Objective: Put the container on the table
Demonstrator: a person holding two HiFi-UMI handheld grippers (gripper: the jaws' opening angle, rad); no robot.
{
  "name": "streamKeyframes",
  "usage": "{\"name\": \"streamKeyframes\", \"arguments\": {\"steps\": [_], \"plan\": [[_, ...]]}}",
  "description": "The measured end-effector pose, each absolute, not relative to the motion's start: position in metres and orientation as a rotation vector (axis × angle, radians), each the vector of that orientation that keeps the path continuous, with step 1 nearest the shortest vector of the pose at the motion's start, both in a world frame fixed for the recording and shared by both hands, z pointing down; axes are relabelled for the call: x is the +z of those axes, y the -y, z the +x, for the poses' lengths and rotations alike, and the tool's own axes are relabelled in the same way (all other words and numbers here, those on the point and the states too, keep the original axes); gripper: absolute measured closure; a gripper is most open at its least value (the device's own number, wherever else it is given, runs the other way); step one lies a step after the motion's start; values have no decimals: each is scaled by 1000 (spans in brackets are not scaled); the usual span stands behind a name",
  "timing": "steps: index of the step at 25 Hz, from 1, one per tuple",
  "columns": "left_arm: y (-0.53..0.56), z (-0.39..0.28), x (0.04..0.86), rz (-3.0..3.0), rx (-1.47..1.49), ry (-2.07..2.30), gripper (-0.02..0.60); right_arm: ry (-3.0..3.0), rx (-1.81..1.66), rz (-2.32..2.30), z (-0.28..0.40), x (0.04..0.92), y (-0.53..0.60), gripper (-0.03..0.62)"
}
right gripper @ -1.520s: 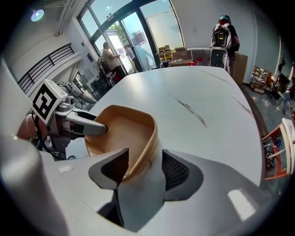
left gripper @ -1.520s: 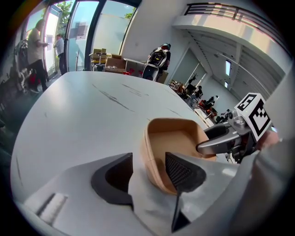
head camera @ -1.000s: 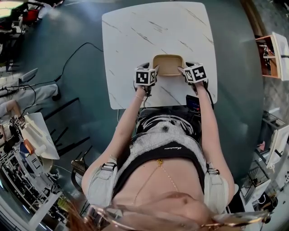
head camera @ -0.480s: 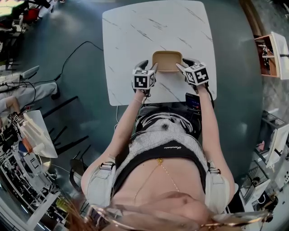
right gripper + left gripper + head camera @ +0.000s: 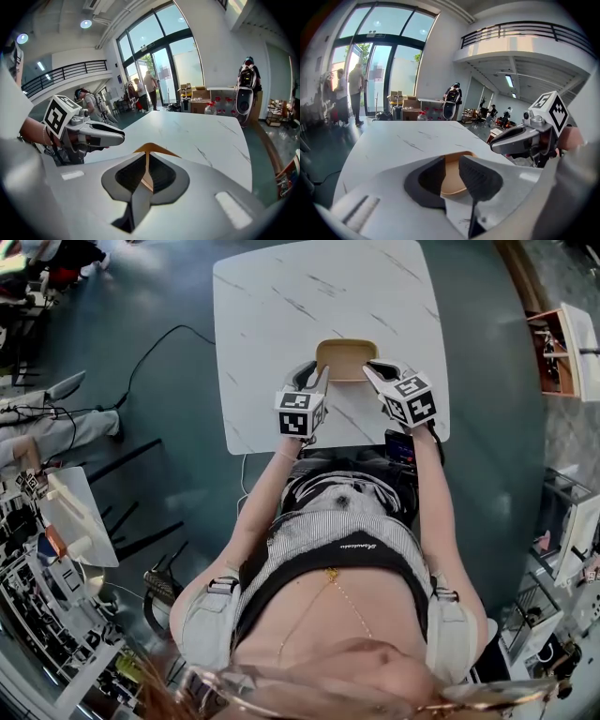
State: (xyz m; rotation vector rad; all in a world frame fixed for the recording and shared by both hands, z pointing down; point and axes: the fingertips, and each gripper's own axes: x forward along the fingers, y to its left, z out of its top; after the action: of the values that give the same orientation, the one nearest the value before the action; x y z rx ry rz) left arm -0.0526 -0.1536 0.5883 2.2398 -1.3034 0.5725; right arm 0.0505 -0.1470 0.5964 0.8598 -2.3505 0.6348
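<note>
1. The container [image 5: 347, 359], a shallow tan tray with an open top, sits over the near middle of the table [image 5: 281, 296]. No view confirms whether its base touches the top.
2. The right gripper [image 5: 146, 176] holds the container's right side. Its jaws are closed narrow on the thin tan wall, which stands pinched between the pads.
3. The left gripper [image 5: 451, 173] is at the container's left side. Its jaws stand apart, with the tan rim showing in the gap. Contact with either pad cannot be confirmed.
4. The table is white with dark veining, and its far part is bare.
5. A black cable [image 5: 155, 348] lies on the dark floor to the left of the table.
</note>
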Motion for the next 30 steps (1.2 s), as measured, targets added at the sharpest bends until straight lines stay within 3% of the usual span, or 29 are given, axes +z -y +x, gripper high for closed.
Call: {"name": "streamKeyframes", "arguments": {"steps": [7,30], "plan": [[148,-47,565,2288,503,1334,580,2419,601,890,46,576,139,566],[140,-23,481,2467,284,1370,581,2679,323,950,30,485,130,566]]}}
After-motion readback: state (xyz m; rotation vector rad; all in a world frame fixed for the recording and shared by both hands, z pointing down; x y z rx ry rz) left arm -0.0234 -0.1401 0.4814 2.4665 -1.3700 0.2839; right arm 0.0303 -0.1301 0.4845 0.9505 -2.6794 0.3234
